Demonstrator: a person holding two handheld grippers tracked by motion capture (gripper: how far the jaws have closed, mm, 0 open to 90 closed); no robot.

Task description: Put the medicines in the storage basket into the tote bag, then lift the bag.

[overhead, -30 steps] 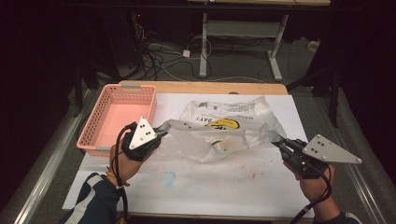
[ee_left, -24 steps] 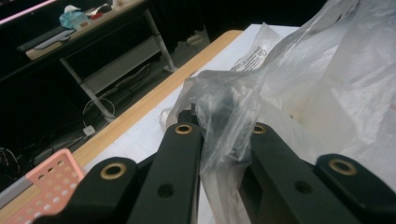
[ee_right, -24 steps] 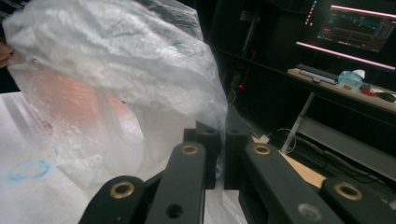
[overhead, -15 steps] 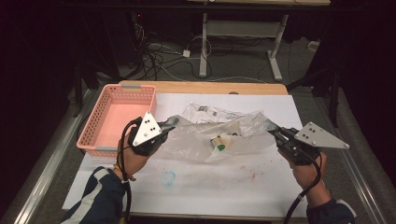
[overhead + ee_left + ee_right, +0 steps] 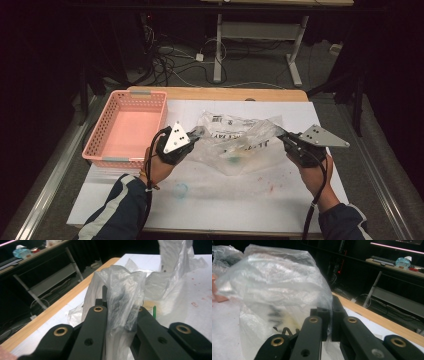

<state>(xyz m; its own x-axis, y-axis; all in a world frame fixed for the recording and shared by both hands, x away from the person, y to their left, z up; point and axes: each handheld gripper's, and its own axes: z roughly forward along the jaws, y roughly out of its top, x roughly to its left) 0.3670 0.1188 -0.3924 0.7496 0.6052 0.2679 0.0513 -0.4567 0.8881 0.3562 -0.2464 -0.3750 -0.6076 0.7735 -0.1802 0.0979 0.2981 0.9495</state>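
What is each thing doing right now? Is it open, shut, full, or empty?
Left gripper: shut on the plastic bag's left edge.
Right gripper: shut on the bag's right edge.
Plastic bag: clear, crumpled, stretched between the two grippers above the table, something small inside.
Pink basket: upright, empty.
Table cover: white, stained.
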